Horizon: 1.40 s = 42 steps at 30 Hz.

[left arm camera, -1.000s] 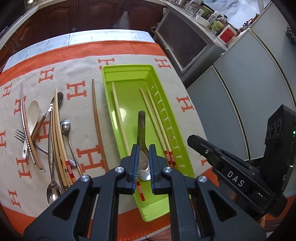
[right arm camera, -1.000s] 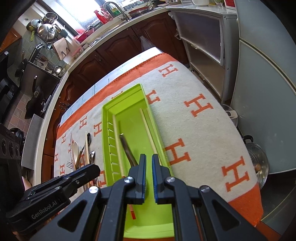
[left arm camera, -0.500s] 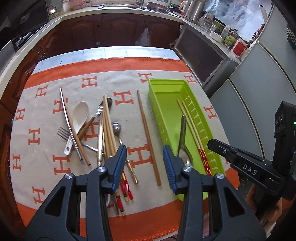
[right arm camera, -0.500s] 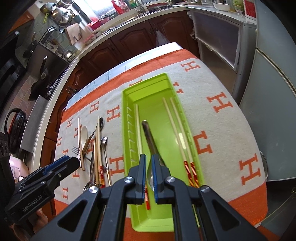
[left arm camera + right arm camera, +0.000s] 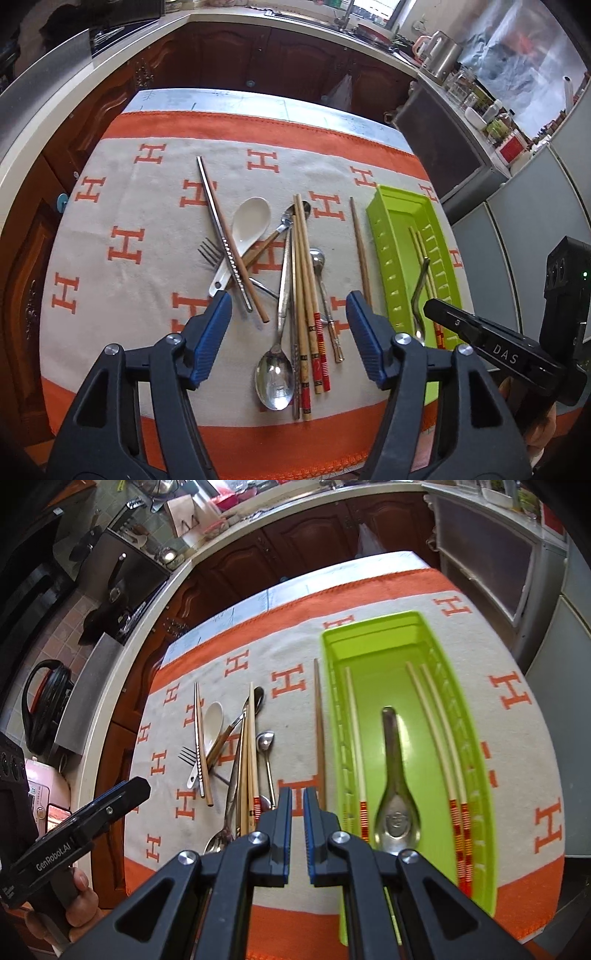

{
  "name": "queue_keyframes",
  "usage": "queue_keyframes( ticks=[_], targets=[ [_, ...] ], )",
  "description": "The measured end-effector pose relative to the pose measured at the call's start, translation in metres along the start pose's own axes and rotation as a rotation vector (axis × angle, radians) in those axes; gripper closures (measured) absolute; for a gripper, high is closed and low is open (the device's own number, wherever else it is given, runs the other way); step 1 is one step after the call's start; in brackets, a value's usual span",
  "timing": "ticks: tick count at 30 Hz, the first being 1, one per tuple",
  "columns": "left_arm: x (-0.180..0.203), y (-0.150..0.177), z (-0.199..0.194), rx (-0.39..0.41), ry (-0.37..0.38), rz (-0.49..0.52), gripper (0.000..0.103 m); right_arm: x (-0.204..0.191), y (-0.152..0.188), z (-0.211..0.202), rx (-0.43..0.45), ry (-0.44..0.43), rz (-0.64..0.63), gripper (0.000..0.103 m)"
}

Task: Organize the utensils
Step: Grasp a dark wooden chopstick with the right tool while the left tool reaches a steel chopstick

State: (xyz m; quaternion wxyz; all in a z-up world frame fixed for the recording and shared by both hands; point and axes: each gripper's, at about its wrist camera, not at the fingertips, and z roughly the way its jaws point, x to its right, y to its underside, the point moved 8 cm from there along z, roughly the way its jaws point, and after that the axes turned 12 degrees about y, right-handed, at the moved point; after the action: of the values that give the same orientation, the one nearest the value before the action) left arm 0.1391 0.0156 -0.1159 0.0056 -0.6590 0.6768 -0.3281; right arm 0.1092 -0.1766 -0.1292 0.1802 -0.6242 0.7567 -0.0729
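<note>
A green tray [image 5: 369, 627] lies on the right of the cloth. It holds a metal spoon [image 5: 395, 794] and three pale chopsticks [image 5: 443, 738]. Left of the tray lie a lone brown chopstick [image 5: 360, 251], a bundle of wooden chopsticks [image 5: 303, 295], a large metal spoon [image 5: 275, 380], a small spoon [image 5: 317, 258], a white ceramic spoon [image 5: 251, 218], a fork [image 5: 208, 251] and a metal chopstick [image 5: 221, 229]. My left gripper [image 5: 288, 314] hovers over this pile, its jaws opening, holding nothing. My right gripper [image 5: 297, 797] is shut and empty, near the tray's left wall.
A beige cloth [image 5: 110, 206] with orange H marks and orange borders covers the table. Dark wooden kitchen cabinets [image 5: 258, 55] stand behind it and grey cabinets [image 5: 535, 221] to the right. A person's hand [image 5: 79, 897] holds the left gripper's handle.
My left gripper let go of the metal spoon in the tray, opened wide and swung left over the loose utensils. The right gripper also shifted left, still shut.
</note>
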Motion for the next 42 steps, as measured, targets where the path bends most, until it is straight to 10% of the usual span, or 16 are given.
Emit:
queue_keyframes(
  ticks=[26,37,42],
  targets=[
    [-0.118,-0.03,0.045,-0.01,-0.125,-0.129,0.042,-0.018,-0.014,0.096,-0.189,0.35,-0.03,0.09],
    [-0.129,-0.063,0.078,-0.061,-0.103,-0.164,0.042,-0.043,-0.013,0.108,-0.156,0.321,-0.093,0.096],
    [-0.128,-0.069,0.094,-0.101,-0.101,-0.174,0.061,-0.044,-0.012,0.109,-0.148,0.285,-0.088,0.096]
  ],
)
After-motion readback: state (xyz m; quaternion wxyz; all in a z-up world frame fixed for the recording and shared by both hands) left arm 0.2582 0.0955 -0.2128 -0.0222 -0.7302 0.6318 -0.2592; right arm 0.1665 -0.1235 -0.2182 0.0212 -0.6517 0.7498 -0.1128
